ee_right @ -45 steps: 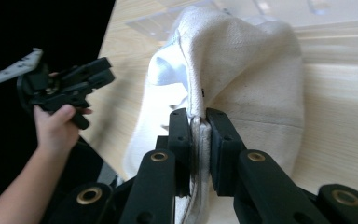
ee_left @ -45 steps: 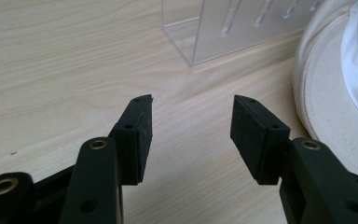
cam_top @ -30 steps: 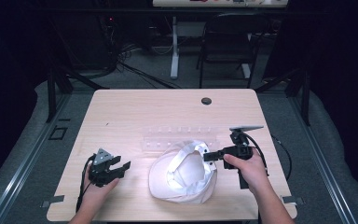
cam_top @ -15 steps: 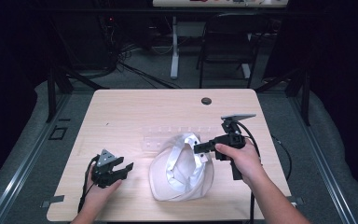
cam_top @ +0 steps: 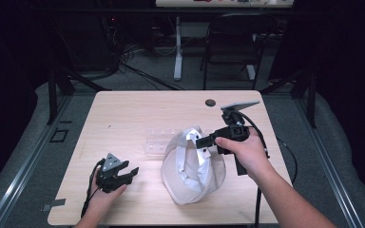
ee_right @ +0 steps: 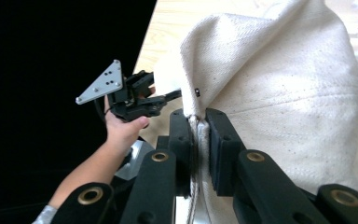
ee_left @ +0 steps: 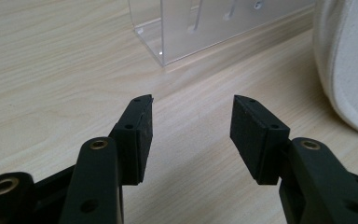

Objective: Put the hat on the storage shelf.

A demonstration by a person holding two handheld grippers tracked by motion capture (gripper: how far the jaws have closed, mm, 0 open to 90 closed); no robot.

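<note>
Two hand-held grippers are at work over the wooden counter (cam_top: 123, 114), with one white cloth bag (cam_top: 192, 166) and one clear plastic rack (cam_top: 157, 140) on it. The right hand-held gripper (cam_top: 200, 141) is clamped on a fold of the bag's rim (ee_right: 196, 122); since half a second ago it has lifted that edge higher, so the bag now stands taller at mid-counter. The left hand-held gripper (cam_top: 129, 172) rests near the front left edge, jaws apart and empty, little changed. I cannot tell whether anything is inside the bag. The rack lies just behind the bag.
</note>
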